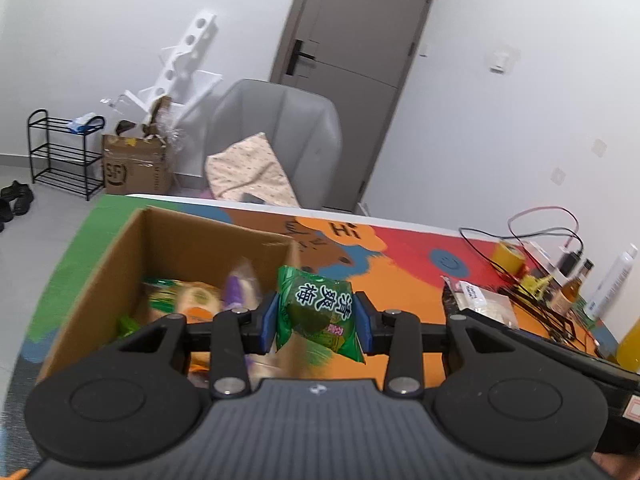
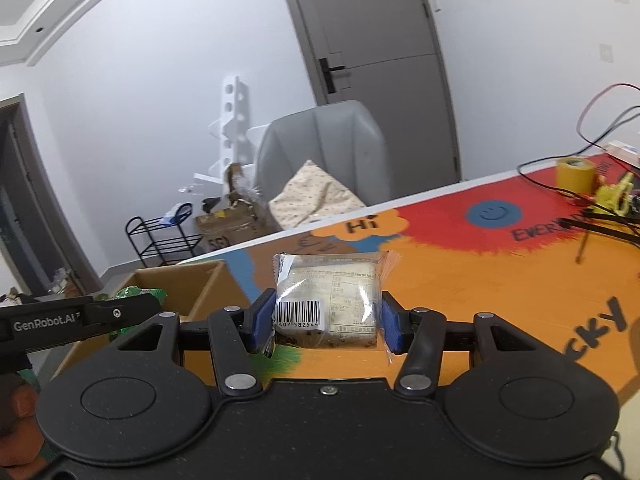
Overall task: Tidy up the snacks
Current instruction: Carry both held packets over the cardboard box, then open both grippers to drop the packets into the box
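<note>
- A green snack packet (image 1: 318, 314) with white lettering is clamped between the blue pads (image 1: 269, 322) of the left gripper (image 1: 318, 322) and is held clear of the table, at the near right corner of the cardboard box (image 1: 120, 256).
- The cardboard box is seen open at the top on the colourful table mat (image 1: 400, 280); several other wrapped snacks (image 1: 192, 300) are shown lying inside it, among them green and orange packets, partly blurred.
- A clear-wrapped snack (image 2: 330, 300) bearing a barcode label is gripped on both sides by the blue pads (image 2: 390, 326) of the right gripper (image 2: 328, 326) and is held above the orange part of the mat, to the right of the box.
- In the right wrist view, the left gripper is seen at the left edge, beside the box, with green wrapping visible at its tip.
- A yellow tape roll (image 2: 576, 174), cables (image 2: 600, 128) and bottles (image 1: 572, 288) are shown at the far right of the table, well apart from the box.
- A grey chair (image 1: 280, 132) carrying a patterned cushion (image 1: 250, 170) is placed behind the table, in front of a closed door (image 1: 352, 40).
</note>
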Tool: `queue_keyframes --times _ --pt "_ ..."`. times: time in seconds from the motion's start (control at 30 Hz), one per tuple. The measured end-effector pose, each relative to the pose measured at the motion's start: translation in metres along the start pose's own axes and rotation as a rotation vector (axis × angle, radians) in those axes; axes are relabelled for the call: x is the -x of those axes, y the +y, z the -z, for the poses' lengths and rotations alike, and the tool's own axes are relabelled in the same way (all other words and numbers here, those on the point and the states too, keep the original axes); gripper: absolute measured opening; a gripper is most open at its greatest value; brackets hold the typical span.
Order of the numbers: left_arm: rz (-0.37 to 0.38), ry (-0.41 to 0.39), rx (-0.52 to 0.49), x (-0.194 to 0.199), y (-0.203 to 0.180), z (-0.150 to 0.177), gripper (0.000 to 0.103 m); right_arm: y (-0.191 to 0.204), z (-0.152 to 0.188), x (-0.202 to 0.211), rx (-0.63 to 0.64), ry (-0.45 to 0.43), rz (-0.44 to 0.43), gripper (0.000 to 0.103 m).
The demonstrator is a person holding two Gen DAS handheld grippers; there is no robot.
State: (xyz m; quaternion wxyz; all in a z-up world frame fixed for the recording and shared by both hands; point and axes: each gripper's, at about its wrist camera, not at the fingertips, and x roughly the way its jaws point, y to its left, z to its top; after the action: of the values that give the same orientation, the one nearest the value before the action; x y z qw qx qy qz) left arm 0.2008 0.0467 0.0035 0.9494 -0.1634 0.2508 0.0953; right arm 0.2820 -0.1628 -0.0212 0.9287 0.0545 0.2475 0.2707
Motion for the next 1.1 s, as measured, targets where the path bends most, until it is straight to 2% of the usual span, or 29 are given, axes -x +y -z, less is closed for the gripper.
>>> queue_keyframes --times 0.33,0.53,0.6,0.7,0.77,1.1 --pt "-0.08 -0.023 0.055 0.013 0.043 -0.007 0.038 0.041 -0.003 -0.013 0.047 0.013 -0.077 0.051" --pt "-0.101 -0.041 0.103 0.017 0.066 -0.009 0.04 0.063 -0.005 -0.019 0.07 0.02 -0.116 0.051" --pt "-0.125 -0.061 0.123 0.018 0.072 -0.011 0.042 0.07 -0.005 -0.02 0.077 0.022 -0.128 0.051" --pt "-0.15 -0.065 0.152 0.02 0.081 -0.014 0.05 0.078 -0.006 -0.021 0.085 0.032 -0.156 0.051" --pt "-0.147 -0.069 0.162 0.023 0.086 -0.015 0.055 0.083 -0.006 -0.022 0.089 0.039 -0.169 0.051" --pt "-0.155 -0.055 0.176 0.034 0.099 -0.014 0.068 0.104 -0.004 -0.022 0.102 0.063 -0.229 0.051"
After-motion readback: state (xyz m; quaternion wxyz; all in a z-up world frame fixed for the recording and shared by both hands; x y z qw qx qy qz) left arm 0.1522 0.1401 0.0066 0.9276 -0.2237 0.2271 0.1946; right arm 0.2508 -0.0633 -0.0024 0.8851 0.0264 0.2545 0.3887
